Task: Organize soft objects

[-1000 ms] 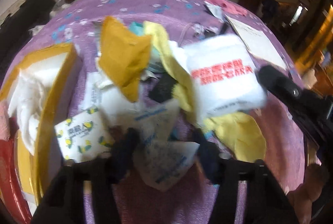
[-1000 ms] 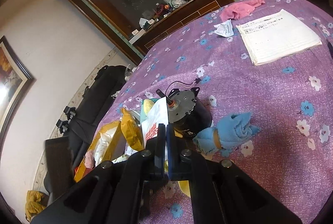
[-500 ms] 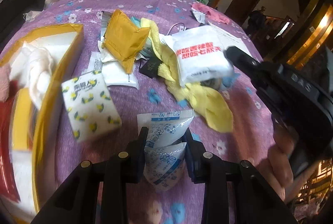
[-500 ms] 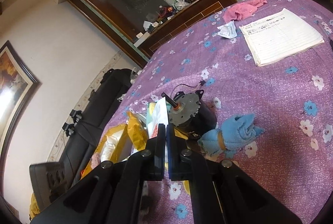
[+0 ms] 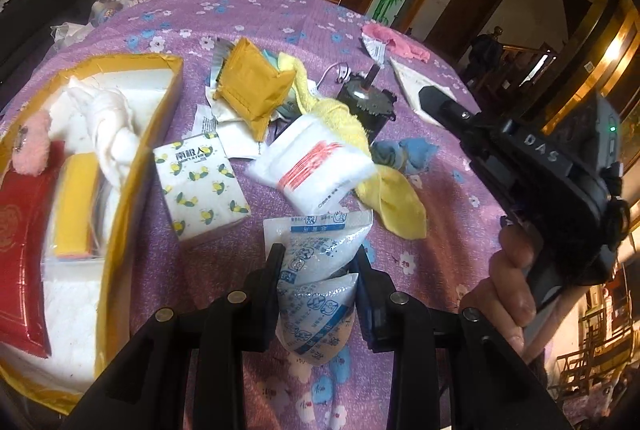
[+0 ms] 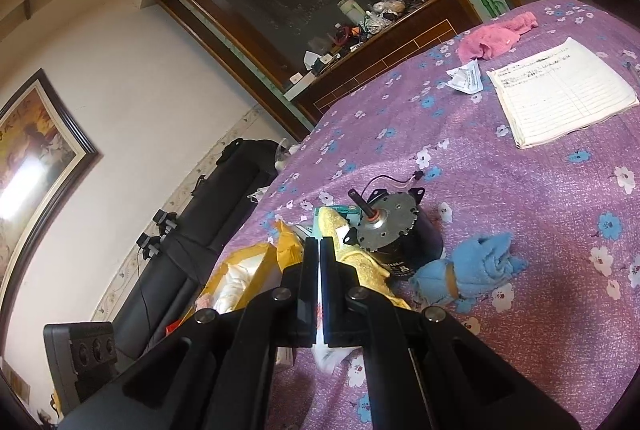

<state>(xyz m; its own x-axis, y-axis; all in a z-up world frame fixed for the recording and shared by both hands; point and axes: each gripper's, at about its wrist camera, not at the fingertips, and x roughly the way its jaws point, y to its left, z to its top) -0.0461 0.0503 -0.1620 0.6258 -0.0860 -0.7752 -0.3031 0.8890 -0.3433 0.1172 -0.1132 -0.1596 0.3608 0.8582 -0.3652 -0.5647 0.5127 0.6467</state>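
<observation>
My left gripper [image 5: 318, 262] is shut on a white pouch with blue print [image 5: 320, 242], held above the purple flowered tablecloth [image 5: 440, 254]. Beyond it lies a pile: a lemon-print tissue pack [image 5: 200, 186], a white packet with red print [image 5: 316, 166], blurred, an orange-yellow packet [image 5: 252, 90], a yellow towel [image 5: 392, 202] and a blue cloth [image 6: 468, 270]. An open yellow box [image 5: 136, 166] at the left holds white cloth, a pink fluffy piece, a red packet and a yellow sponge. My right gripper [image 6: 320, 250] is shut with nothing in it, above the pile's right side.
A black electric motor [image 6: 392, 230] with wires stands amid the pile. Farther back lie a pink cloth [image 6: 496, 34], a crumpled slip and a lined paper sheet [image 6: 560, 94]. A hand [image 5: 508, 290] holds the right gripper [image 5: 430, 98]. A black sofa flanks the table's left.
My left gripper has shut on the blue-print pouch and drawn back and up from the pile with it. The white red-print packet has dropped lower. The right gripper has barely moved.
</observation>
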